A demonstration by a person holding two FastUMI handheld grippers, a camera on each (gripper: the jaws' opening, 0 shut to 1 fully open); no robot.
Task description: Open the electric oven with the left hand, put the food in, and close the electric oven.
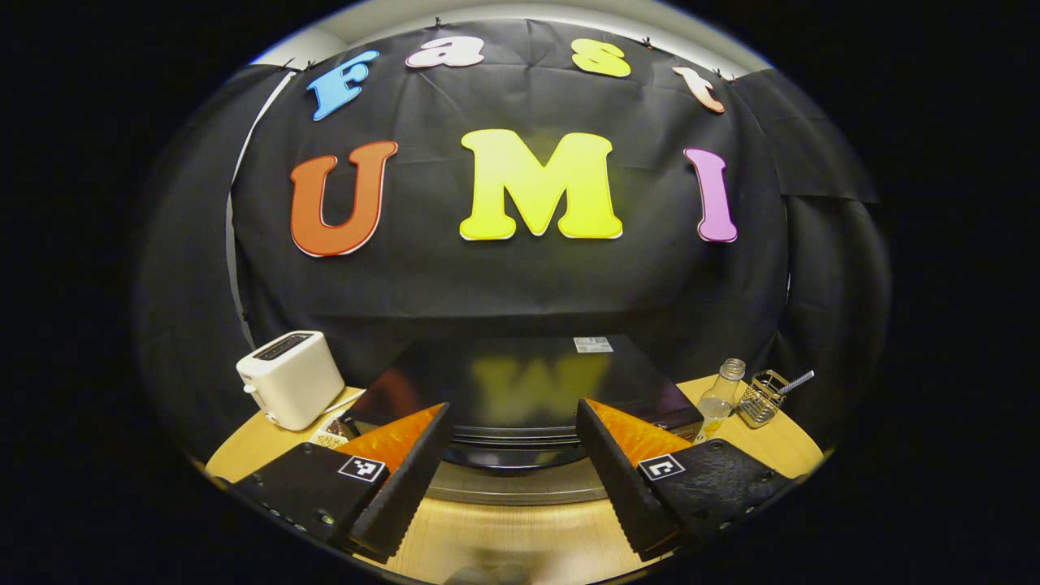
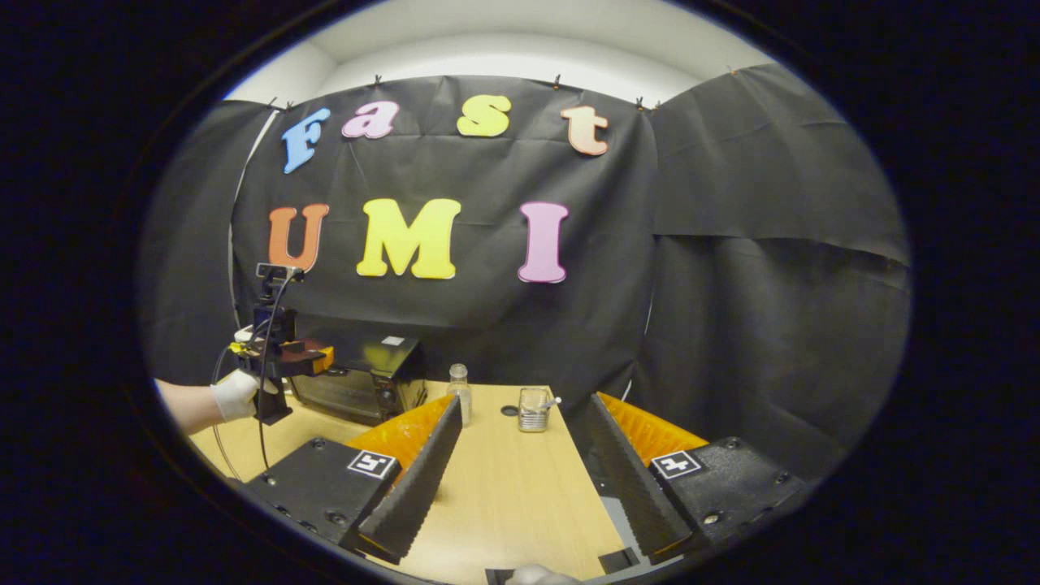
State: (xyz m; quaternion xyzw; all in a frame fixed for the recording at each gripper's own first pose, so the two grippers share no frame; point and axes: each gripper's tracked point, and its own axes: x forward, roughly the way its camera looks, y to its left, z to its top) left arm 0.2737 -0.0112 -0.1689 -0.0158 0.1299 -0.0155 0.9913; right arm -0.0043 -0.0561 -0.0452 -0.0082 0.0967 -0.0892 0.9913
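Left gripper [image 1: 513,455], jaws spread wide and holding nothing, is hovering just above and in front of the glossy black box-shaped electric oven [image 1: 520,382], which is sitting at twelve o'clock from its fingers on the pale wooden table [image 1: 520,536]. In the right gripper view the oven door is looking shut, so I judge opening not yet begun. Right gripper [image 2: 520,467] is also gaping, empty, over bare table. Food is not something I can pick out; loading and closing are remaining.
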